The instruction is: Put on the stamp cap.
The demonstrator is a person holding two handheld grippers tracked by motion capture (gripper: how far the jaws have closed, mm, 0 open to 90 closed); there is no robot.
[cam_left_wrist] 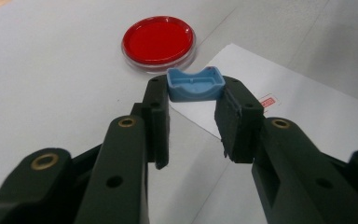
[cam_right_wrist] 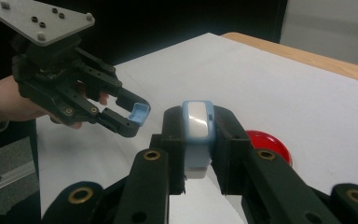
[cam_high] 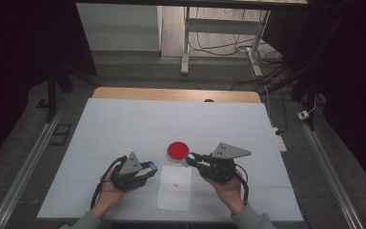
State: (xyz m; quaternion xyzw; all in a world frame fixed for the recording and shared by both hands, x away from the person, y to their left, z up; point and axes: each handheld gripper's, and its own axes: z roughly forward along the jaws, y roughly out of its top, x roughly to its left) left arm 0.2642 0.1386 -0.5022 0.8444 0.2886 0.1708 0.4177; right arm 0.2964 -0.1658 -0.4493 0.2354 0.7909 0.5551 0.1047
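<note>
Here we see a person at a table covered with a white sheet [cam_high: 124,129], a gripper in each hand. The left gripper [cam_left_wrist: 195,95] is clenched on a small blue cap [cam_left_wrist: 195,85], a shallow hollow piece caught at its two short ends between the jaw tips; its long axis runs straight across from one jaw to the other, and in the left gripper view its hollow side faces up toward the camera. In the high view the same cap [cam_high: 152,166] sticks out at the right end of the left gripper [cam_high: 148,168], pointing toward the middle of the table. The right gripper [cam_right_wrist: 198,135] is grasping a blue and white stamp body [cam_right_wrist: 197,135], squeezed on its flanks; its long axis runs along the jaws, its white face turned up and its far rounded end pointing away from the hand. In the high view the right gripper [cam_high: 190,159] points left, its tips just beside a red round dish [cam_high: 177,150] that lies flat on the sheet. A white paper slip [cam_high: 174,187] with a small red mark [cam_high: 175,184] lies between the two hands, its long side running toward the person. The cap and the stamp body are held apart, both above the table.
</note>
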